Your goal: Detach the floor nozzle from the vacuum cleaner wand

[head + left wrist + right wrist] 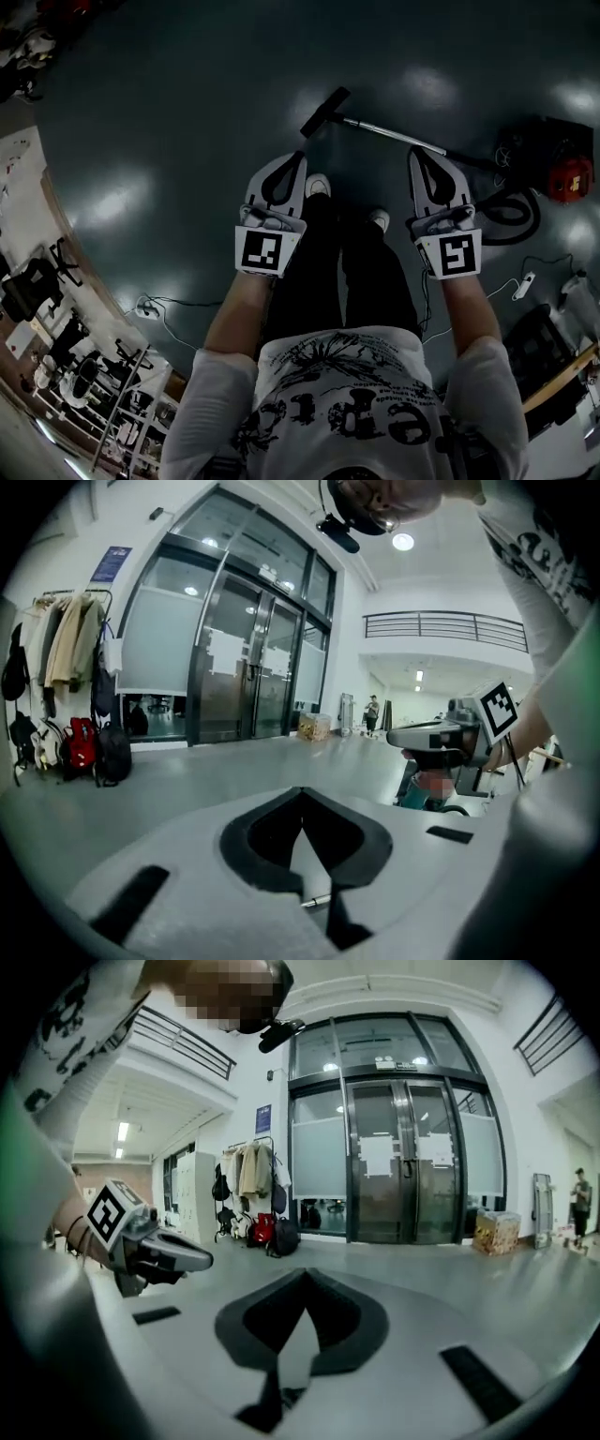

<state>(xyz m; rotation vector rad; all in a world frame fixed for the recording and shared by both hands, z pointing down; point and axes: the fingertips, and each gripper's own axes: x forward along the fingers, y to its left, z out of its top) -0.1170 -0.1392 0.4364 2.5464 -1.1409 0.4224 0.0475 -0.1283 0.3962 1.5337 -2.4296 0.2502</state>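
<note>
Though dim, shirt print perhaps illegible

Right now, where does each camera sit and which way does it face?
Head view: on the person's head, steeply down at floor nozzle, wand, vacuum cleaner; torso, legs, forearms, left gripper, right gripper show.
Left gripper view: on that gripper, along its shut jaws towards glass doors; right gripper at right.
Right gripper view: likewise, shut jaws, same glass doors; left gripper at left.
Shared: both gripper views show the glass doors and coat rack.
</note>
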